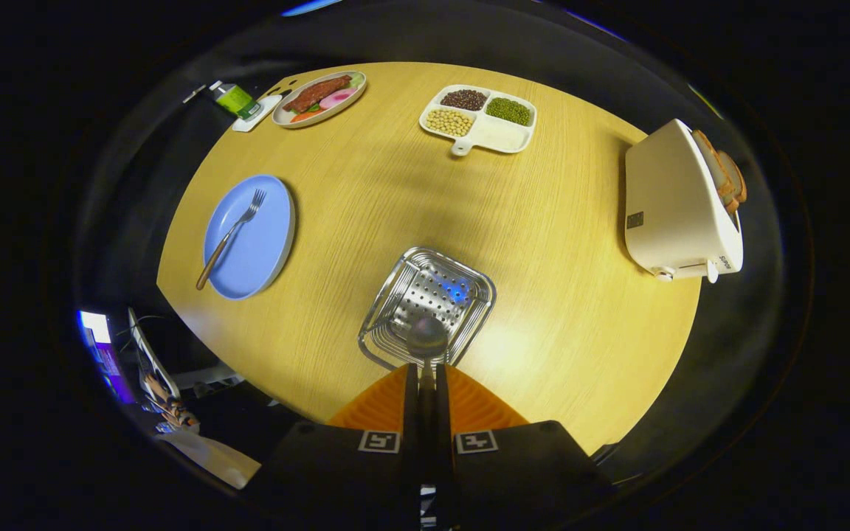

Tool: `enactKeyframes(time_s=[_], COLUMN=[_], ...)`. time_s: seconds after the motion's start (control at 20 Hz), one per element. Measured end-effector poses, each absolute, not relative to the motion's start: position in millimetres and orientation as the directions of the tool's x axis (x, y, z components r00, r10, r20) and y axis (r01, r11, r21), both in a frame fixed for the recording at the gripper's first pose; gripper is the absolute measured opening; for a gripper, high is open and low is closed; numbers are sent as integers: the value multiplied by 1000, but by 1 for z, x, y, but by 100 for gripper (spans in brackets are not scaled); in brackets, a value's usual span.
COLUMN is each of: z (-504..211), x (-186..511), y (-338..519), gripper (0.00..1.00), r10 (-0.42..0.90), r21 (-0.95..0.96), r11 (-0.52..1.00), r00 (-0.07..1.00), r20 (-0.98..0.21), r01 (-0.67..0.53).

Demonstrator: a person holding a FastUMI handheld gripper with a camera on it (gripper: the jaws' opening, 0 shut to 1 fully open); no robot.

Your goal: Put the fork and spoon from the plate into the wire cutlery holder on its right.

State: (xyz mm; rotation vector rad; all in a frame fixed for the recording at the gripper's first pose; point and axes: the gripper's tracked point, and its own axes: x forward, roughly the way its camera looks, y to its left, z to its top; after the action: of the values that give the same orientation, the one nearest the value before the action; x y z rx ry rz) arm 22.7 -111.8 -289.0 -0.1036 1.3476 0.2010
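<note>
Gripper [426, 376] pinches the spoon [426, 338] bowl-first over the wire cutlery holder [429, 310], centre frame.
The spoon's long axis runs along the fingers, bowl forward; released off-centre, it could catch the rim and fall onto the tabletop [558, 295]. The fork [232, 237] waits on the blue plate [263, 251], left, tines up-right.

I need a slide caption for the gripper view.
Claw shut on spoon above wire cutlery holder; fork on blue plate.

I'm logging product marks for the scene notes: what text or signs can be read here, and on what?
Toaster: a brand word near its lever, too small to read.
Toaster side: a dark square label, unreadable.
Green bottle: label too blurred to read.
Hand-held gripper, shut on the spoon over the wire cutlery holder: two square coded markers, no words.
</note>
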Motion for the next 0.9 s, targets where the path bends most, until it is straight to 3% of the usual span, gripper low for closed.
enactKeyframes(time_s=[0.15,0.25,0.45,0.5,0.55,0.6,0.65,0.7,0.9], z=[-287,-284,-273,-269,-266,-263,-258,-251,-224], x=[31,35,43,44,43,44,46,46,52], y=[-112,-113,-109,-108,-104,-102,-100,-96,-67], gripper=[13,18,40,54,59,73,79,98,100], r10=[99,100,119,126,140,142,150,158,217], r21=[58,61,80,86,98,98,104,111,174], r11=[982,986,988,987,985,985,984,984,976], r00=[227,251,312,324,330,346,363,378,458], r20=[-969,-963,-943,-937,-934,-927,-920,-912,-862], r01=[-179,-158,-134,-135,-140,-140,-143,-142,-133])
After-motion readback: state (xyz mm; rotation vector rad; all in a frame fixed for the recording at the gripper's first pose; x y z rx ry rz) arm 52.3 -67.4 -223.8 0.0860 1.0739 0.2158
